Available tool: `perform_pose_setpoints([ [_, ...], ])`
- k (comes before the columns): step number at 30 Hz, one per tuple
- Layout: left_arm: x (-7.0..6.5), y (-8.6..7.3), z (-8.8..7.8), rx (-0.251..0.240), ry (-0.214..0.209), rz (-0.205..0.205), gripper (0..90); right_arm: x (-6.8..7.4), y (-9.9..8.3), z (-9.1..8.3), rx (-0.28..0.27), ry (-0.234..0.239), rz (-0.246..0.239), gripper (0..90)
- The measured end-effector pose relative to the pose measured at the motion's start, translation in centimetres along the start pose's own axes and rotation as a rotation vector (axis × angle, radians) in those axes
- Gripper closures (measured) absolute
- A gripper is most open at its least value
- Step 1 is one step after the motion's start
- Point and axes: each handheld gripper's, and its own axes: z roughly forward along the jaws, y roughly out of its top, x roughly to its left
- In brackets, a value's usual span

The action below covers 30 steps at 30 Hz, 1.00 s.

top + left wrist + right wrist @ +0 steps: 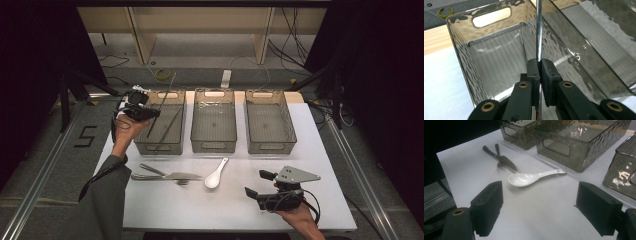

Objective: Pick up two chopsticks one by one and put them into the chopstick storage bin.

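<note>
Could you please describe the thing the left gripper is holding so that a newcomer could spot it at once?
Find the three smoky clear bins at the table's far edge, then the leftmost bin. A thin, shiny metal rod is clamped in the left gripper over it, slimmer and straighter than the knife, fork or white spoon.

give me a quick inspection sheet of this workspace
surface: white table, bare toward the near edge
job's things: thin metal rod clamped upright over the left bin; a second rod lies slanted inside that bin
clutter: middle bin and right bin hold nothing seen; white spoon, knife and fork lie on the table
grippers: left gripper shut on the rod, its fingers pressed on it; right gripper open above the table near the spoon
cables: one trails from each gripper; loose leads on the floor behind
surroundings: wooden frame, grey floor, yellow ring
</note>
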Motion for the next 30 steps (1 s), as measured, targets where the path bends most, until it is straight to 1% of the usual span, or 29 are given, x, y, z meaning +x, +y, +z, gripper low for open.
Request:
perform_pose_setpoints([
  [2,0.1,-0.2,0.2,0.001,-0.001,-0.008,84.8,0.0,0.0,0.0,-0.003,0.001,0.001,22.5],
  [4,0.2,-0.3,0.5,0.006,0.007,-0.004,84.8,0.0,0.0,0.0,0.0,-0.001,0.001,22.5],
  [5,0.1,-0.4,0.7,0.004,0.009,-0.012,84.8,0.0,0.0,0.0,0.0,0.0,0.0,22.5],
  [8,0.2,-0.7,1.0,0.013,0.008,-0.019,84.8,0.0,0.0,0.0,-0.003,0.001,0.0,22.4],
  [10,0.1,-1.0,1.3,0.03,0.01,-0.02,84.8,0.0,0.0,0.0,0.0,0.0,0.0,22.5],
  [14,0.0,-1.4,1.6,0.041,0.011,-0.016,84.7,0.0,0.0,0.0,-0.002,0.0,0.0,22.5],
  [21,0.0,-2.1,2.1,0.073,0.038,-0.011,84.6,0.0,0.0,0.0,0.002,-0.001,0.0,22.5],
  [24,0.1,-2.5,2.3,0.077,0.018,-0.031,84.1,0.0,0.0,0.1,0.0,0.0,0.0,22.5],
  [25,0.2,-2.7,2.5,0.087,0.02,-0.037,83.5,0.1,0.0,0.1,0.003,0.001,-0.002,22.5],
  [26,0.2,-2.7,2.5,0.087,0.02,-0.037,83.3,0.1,0.0,0.1,0.003,0.0,-0.003,22.5],
  [27,0.2,-2.9,2.6,0.083,0.021,-0.049,83.0,0.1,0.0,0.1,0.001,0.0,-0.002,22.5],
  [28,0.2,-2.9,2.6,0.083,0.021,-0.049,81.3,0.1,0.0,0.0,-0.001,0.001,0.0,22.5],
  [30,0.3,-3.0,2.6,0.081,0.01,-0.071,74.5,0.0,0.0,0.0,0.003,-0.001,0.0,22.5],
])
